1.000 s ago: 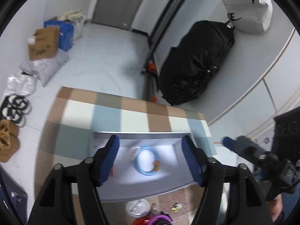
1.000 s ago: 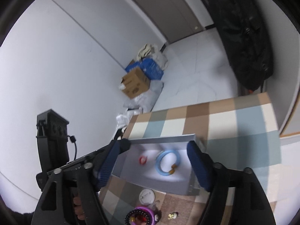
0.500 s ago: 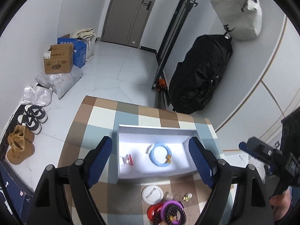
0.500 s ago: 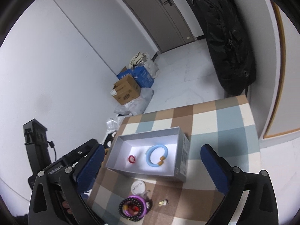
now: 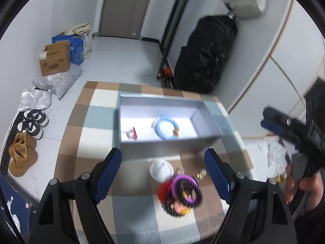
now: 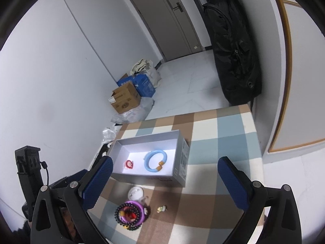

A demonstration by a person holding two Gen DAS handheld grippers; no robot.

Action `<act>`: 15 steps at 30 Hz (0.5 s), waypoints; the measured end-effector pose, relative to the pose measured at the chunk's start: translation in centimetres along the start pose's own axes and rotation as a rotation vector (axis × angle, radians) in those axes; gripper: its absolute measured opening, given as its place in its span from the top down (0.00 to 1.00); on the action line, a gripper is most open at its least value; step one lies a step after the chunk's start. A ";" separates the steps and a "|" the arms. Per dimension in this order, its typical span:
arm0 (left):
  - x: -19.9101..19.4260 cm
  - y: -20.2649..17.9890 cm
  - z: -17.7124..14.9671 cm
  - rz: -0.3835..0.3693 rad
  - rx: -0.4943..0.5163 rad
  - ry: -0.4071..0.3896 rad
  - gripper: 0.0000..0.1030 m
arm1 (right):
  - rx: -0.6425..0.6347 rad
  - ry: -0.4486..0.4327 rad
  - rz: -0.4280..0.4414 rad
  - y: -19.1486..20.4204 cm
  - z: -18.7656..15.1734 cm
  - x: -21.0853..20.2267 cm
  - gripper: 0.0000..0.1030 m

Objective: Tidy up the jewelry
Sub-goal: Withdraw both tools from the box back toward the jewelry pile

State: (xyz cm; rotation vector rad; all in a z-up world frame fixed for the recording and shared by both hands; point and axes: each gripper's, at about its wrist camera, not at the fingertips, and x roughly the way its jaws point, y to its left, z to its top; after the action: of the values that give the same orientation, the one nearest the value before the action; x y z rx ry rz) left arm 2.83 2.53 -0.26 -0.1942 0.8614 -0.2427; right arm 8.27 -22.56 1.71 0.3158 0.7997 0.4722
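An open grey box point(image 5: 170, 142) point(image 6: 179, 168) sits on the checkered table. In it lie a light blue bangle point(image 5: 167, 127) point(image 6: 156, 161) and a small red ring point(image 5: 133, 133) point(image 6: 128, 163). In front of the box lies a pile of purple, black and red bead bracelets point(image 5: 182, 193) point(image 6: 131, 213), a white round disc point(image 5: 161, 170) point(image 6: 135, 192) and a small gold piece point(image 5: 201, 174) point(image 6: 161, 209). My left gripper point(image 5: 163, 172) is open and empty above the pile. My right gripper point(image 6: 165, 174) is open and empty, above the box's near side.
The checkered table point(image 5: 97, 138) point(image 6: 221, 134) ends at the floor on the far and left sides. A black bag point(image 5: 205, 55) point(image 6: 233, 48) leans on the wall behind. Cardboard boxes point(image 5: 55, 60) point(image 6: 126, 99) and shoes point(image 5: 32, 122) lie on the floor at left.
Both grippers have drawn back and up from the box, staying open. The bracelet pile, disc and gold piece in front of the box have come into fuller view.
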 end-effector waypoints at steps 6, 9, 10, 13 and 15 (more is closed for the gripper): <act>0.6 -1.7 -1.8 -0.014 0.067 0.066 0.22 | 0.010 0.012 -0.014 -0.3 -0.7 -0.4 0.00; 1.3 -2.8 -2.7 -0.011 0.123 0.108 0.22 | 0.012 0.021 -0.020 -0.4 -1.0 -0.4 0.00; 1.6 -3.3 -3.0 -0.009 0.147 0.121 0.22 | 0.011 0.023 -0.023 -0.4 -1.1 -0.5 0.00; 2.2 -3.9 -3.5 0.002 0.180 0.148 0.22 | 0.013 0.026 -0.028 -0.6 -1.3 -0.6 0.00; 2.6 -4.0 -3.8 0.021 0.196 0.161 0.22 | 0.017 0.027 -0.031 -0.7 -1.3 -0.7 0.00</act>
State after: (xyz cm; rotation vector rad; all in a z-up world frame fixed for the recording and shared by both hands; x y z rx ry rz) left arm 1.03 -2.30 -3.50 0.0176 0.9926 -0.3250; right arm 7.03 -23.43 0.96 0.3130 0.8340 0.4417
